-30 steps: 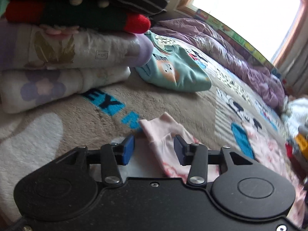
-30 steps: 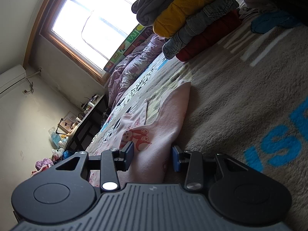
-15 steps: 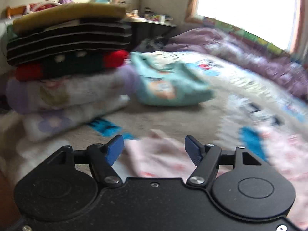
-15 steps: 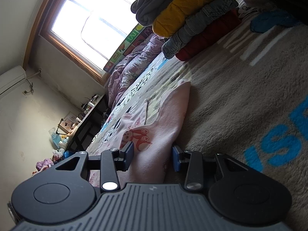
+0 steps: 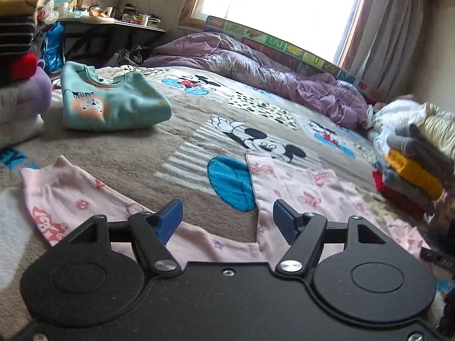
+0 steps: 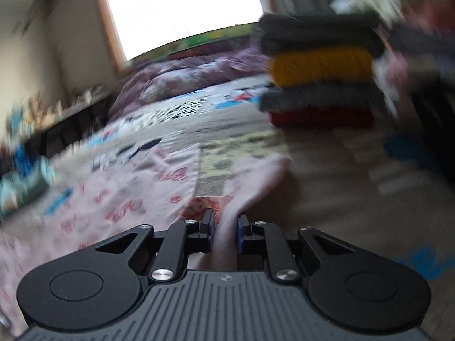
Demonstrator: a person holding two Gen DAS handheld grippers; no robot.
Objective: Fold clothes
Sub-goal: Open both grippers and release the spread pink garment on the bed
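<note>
Left tongs [image 5: 227, 218] were spread wide and held nothing, hanging just over the pale pink printed cotton trousers [image 5: 287, 196] that lay flat on the grey cartoon-mouse blanket [image 5: 176, 130] on the bed. Right tongs [image 6: 224, 231] were pinching a fold of the same pink trousers [image 6: 119, 199]; that view was blurry. A folded teal sweatshirt with an animal face [image 5: 108, 102] lay farther back. A stack of folded red, grey and yellow clothes [image 5: 409, 176] sat at the right.

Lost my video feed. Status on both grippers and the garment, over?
Left gripper open above pink pajama pants. Right gripper shut on pant leg. Pants flat, unfolded. Nothing obstructing.
</note>
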